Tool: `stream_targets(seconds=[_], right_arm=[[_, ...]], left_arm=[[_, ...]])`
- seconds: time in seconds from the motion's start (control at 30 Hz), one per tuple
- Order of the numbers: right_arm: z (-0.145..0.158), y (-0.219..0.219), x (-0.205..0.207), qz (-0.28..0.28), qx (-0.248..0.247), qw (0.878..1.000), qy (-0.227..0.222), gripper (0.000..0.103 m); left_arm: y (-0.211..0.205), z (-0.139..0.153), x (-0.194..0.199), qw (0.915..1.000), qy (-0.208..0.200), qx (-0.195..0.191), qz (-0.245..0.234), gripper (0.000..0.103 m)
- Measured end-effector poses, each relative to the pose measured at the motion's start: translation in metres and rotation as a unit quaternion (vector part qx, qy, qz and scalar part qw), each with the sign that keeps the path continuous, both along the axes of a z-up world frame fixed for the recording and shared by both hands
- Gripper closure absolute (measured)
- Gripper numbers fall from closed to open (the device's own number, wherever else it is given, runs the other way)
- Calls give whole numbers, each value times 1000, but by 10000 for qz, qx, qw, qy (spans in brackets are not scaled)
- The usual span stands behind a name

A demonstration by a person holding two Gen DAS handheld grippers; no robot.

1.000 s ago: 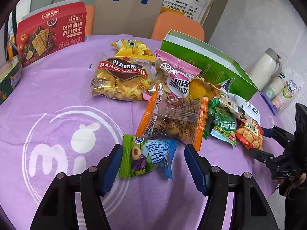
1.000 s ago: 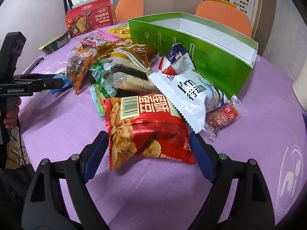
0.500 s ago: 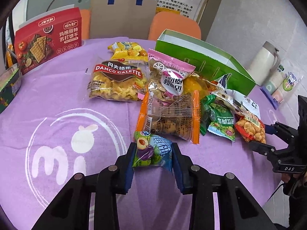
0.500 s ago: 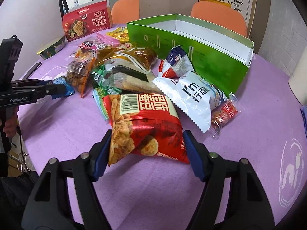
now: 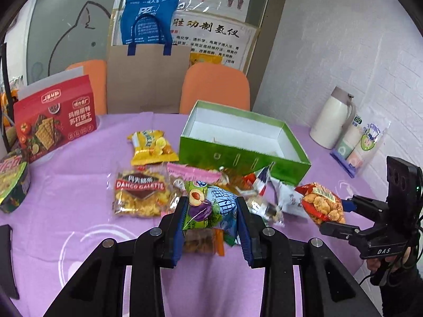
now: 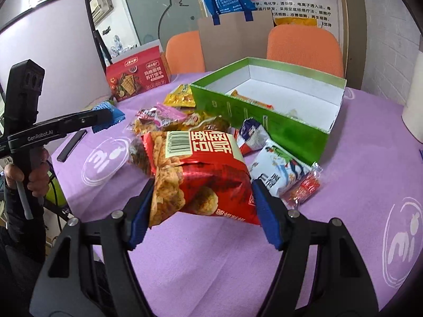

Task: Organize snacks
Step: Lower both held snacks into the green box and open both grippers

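Left fingers [image 5: 182, 220] clamping plum candy bag [image 5: 208, 206], right fingers [image 6: 267, 214] clamping red snack bag [image 6: 203, 177], both lifted off desk [image 6: 357, 158], green box [image 6: 264, 113] behind.

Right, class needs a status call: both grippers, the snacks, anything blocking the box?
Left gripper shut on plum candy bag. Right gripper shut on red snack bag. Green box open, nearly empty. Loose snack pile lies before it.
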State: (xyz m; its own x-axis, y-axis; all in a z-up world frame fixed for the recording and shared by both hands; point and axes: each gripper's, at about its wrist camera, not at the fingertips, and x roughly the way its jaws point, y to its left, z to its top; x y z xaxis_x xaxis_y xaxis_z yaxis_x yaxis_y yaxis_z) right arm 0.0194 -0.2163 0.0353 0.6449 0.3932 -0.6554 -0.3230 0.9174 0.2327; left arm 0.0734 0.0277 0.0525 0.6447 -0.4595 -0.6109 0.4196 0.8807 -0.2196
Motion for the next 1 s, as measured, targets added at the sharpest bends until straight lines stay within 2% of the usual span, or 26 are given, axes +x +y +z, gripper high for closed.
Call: stream_targets(seconds=[0.13, 0.23, 0.33, 0.53, 0.77, 0.83, 0.9, 0.93, 1.0], right_arm=[[20, -19, 17, -484, 116, 9981, -368, 31], [30, -32, 38, -848, 153, 9948, -553, 31], [31, -38, 64, -1075, 87, 9924, -599, 31], [13, -44, 117, -1279, -305, 9907, -359, 31], [-14, -50, 156, -1322, -403, 9904, -66, 31], [-23, -47, 165, -1139, -421, 9926, 69, 28], [-28, -43, 169, -1083, -626, 9921, 127, 24], [-28, -43, 168, -1105, -732, 9911, 88, 19], [-24, -45, 161, -1101, -820, 9905, -96, 17]], left_arm=[[-20, 15, 24, 9999, -126, -4, -73, 68], [-39, 20, 50, 9998, 5, -142, -158, 68], [-62, 21, 75, 9997, 69, -116, -216, 68], [-105, 10, 127, 9990, 367, 27, -242, 68], [-130, -22, 165, 9961, 801, 321, -172, 67], [-133, -30, 169, 9959, 804, 390, -150, 57], [-132, -36, 170, 9959, 763, 481, -64, 22], [-131, -37, 169, 9960, 721, 523, 13, 15], [-124, -36, 164, 9974, 555, 459, 41, 12]])
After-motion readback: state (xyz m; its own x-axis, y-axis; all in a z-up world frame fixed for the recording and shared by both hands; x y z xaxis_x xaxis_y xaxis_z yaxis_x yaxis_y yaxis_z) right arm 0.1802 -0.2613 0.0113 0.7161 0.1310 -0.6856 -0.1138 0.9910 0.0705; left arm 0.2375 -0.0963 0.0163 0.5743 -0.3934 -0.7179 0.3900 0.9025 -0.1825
